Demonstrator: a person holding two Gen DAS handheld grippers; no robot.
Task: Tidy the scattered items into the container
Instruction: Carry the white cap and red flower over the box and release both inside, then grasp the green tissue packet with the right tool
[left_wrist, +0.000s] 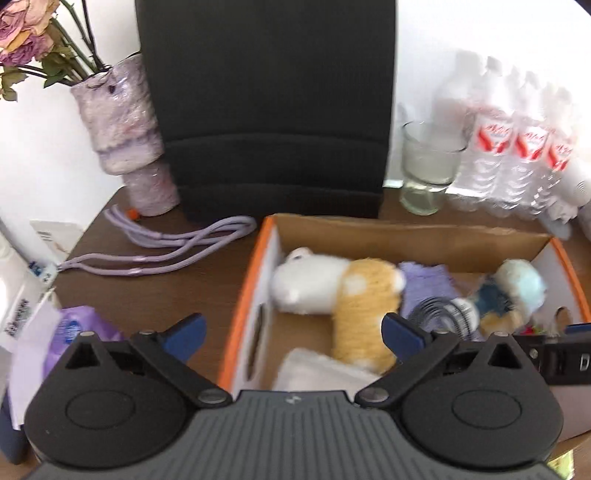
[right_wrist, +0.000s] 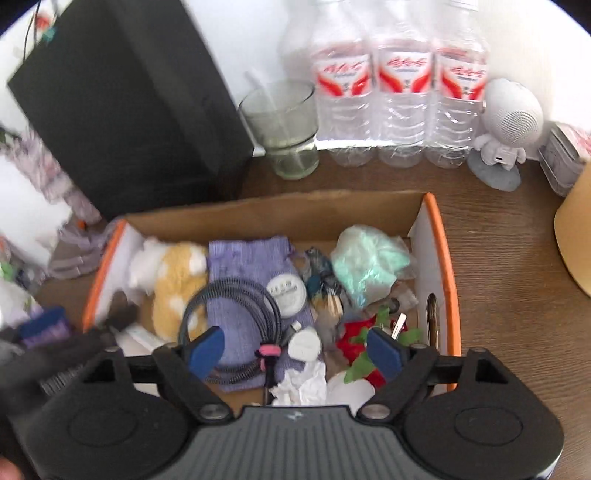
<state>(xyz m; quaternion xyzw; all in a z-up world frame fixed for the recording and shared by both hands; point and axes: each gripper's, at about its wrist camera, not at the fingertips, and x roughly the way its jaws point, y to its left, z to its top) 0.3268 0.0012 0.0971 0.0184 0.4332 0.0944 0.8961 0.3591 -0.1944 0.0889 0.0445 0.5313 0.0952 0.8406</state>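
A cardboard box with an orange rim (left_wrist: 243, 295) (right_wrist: 443, 258) stands on the brown table. It holds a white and yellow plush toy (left_wrist: 332, 288) (right_wrist: 177, 280), a purple pouch (right_wrist: 243, 258), a coiled black cable (right_wrist: 236, 317), a white plug (right_wrist: 286, 291), a mint bundle in clear plastic (right_wrist: 365, 266), a red and green item (right_wrist: 354, 339) and crumpled tissue (right_wrist: 303, 384). My left gripper (left_wrist: 291, 332) hangs open over the box's left half, nothing between its fingers. My right gripper (right_wrist: 295, 350) is open above the cable and pouch, gripping nothing. A purple cord (left_wrist: 166, 254) and a purple packet (left_wrist: 74, 332) lie outside the box, to its left.
A tall black box (left_wrist: 266, 110) stands behind the container, with a vase of dried roses (left_wrist: 122, 122) to its left. A glass (right_wrist: 284, 129), three water bottles (right_wrist: 399, 92) and a white astronaut figure (right_wrist: 509, 122) line the back right. A yellow object (right_wrist: 576, 240) sits at the right edge.
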